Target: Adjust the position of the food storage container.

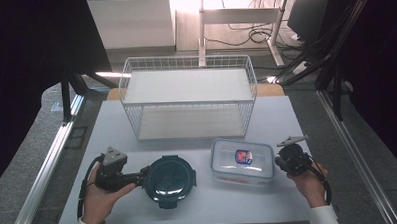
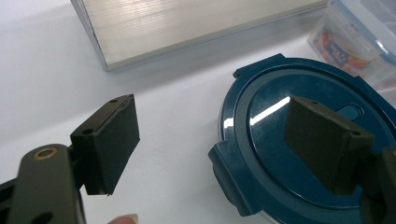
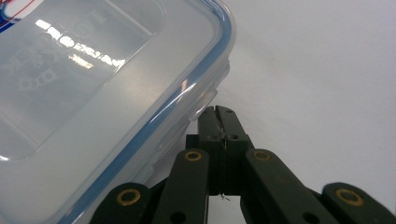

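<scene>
On the left side of the white bench [image 1: 200, 212], a hand [image 1: 97, 198] holds the left tongs [image 1: 139, 179]. These tongs are released, with the two black jaws spread wide. In the left gripper view the left tongs [image 2: 210, 149] have one jaw over bare bench and the other jaw over the round lid [image 2: 299, 154]. That jaw is above the lid, but I cannot tell if it touches.

Next comes the round box [image 1: 170, 181]. It is dark blue-green, shiny on top, and has clips on its rim. It sits near the front of the bench, just beside the tips of the left tongs.

Behind it, in the middle of the bench, stands a white wire rack [image 1: 188, 95] with two shelves.

To the right of the round box lies a clear box [image 1: 243, 160] with a blue rim and a red and blue sticker [image 1: 243, 155] on its lid. The two boxes are near each other but apart.

On the far right, the other hand [image 1: 309, 180] holds the right tongs [image 1: 277, 162]. In the right gripper view the right tongs [image 3: 223, 116] are clenched, jaws pressed flat together with nothing between them. Their tips are just beside the edge of the clear box [image 3: 93, 93], under its rim.
</scene>
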